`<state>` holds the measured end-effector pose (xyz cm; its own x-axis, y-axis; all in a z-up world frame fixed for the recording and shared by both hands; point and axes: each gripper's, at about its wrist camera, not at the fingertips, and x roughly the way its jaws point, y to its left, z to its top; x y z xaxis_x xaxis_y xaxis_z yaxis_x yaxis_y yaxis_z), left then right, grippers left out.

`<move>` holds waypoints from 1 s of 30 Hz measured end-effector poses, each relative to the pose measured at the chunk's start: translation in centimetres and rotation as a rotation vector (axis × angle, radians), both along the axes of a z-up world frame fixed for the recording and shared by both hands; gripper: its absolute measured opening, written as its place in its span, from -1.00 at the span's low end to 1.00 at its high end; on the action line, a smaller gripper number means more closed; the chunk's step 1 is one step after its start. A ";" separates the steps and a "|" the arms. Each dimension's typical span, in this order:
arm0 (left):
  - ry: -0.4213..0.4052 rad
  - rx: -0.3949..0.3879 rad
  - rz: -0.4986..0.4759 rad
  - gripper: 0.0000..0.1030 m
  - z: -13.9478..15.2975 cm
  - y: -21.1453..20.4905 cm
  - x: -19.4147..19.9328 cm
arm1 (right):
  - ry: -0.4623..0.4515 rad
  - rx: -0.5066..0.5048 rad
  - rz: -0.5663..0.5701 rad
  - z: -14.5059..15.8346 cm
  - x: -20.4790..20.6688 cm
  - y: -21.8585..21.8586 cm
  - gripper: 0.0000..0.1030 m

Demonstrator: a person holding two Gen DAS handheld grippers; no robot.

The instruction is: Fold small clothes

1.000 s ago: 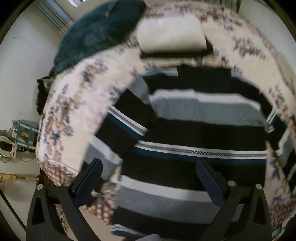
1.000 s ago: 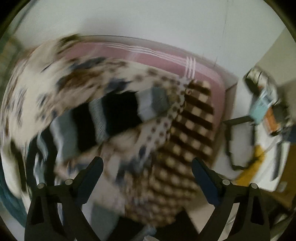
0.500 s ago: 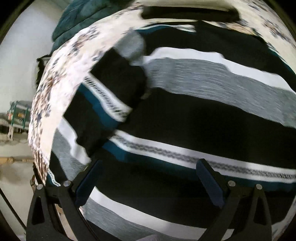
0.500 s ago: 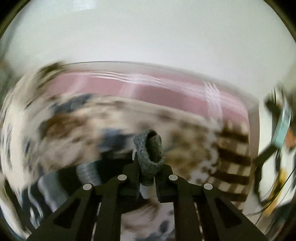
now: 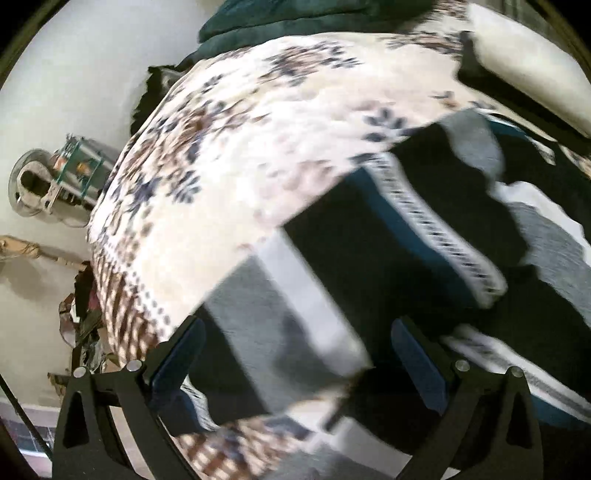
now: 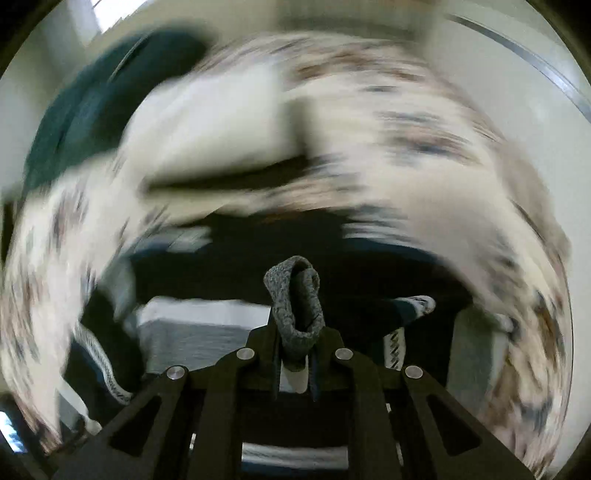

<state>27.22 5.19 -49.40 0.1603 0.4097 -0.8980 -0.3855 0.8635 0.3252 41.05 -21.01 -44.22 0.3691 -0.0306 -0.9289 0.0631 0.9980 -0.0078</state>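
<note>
A black, grey, white and teal striped sweater (image 5: 461, 229) lies on the floral bed cover (image 5: 240, 140). Its left sleeve (image 5: 306, 295) runs down between the fingers of my left gripper (image 5: 295, 354), which is open and just above it. In the right wrist view my right gripper (image 6: 295, 343) is shut on the sweater's grey knit cuff (image 6: 295, 302), held above the sweater's body (image 6: 207, 332). The right wrist view is heavily blurred.
A folded cream garment on a black one (image 5: 524, 59) lies at the bed's far side, also in the right wrist view (image 6: 214, 125). A dark teal blanket (image 5: 295, 18) is behind it. A fan and clutter (image 5: 48, 184) stand on the floor left of the bed.
My right gripper shut on the grey cuff and swung it over the sweater's body. My left gripper moved left from the sweater's body to its left sleeve, still open.
</note>
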 end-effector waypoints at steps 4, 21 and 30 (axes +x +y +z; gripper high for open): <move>0.009 -0.012 0.049 1.00 -0.7 4.6 -0.7 | 0.084 -0.105 0.177 -5.4 1.8 10.8 -0.81; -0.026 -0.434 0.332 1.00 -2.5 20.3 -11.9 | 0.284 0.223 -0.090 -5.0 -7.4 1.2 0.38; -0.041 -0.559 0.368 -0.91 -6.3 21.3 -11.5 | 0.353 0.216 -0.181 -7.9 -9.5 -0.1 0.38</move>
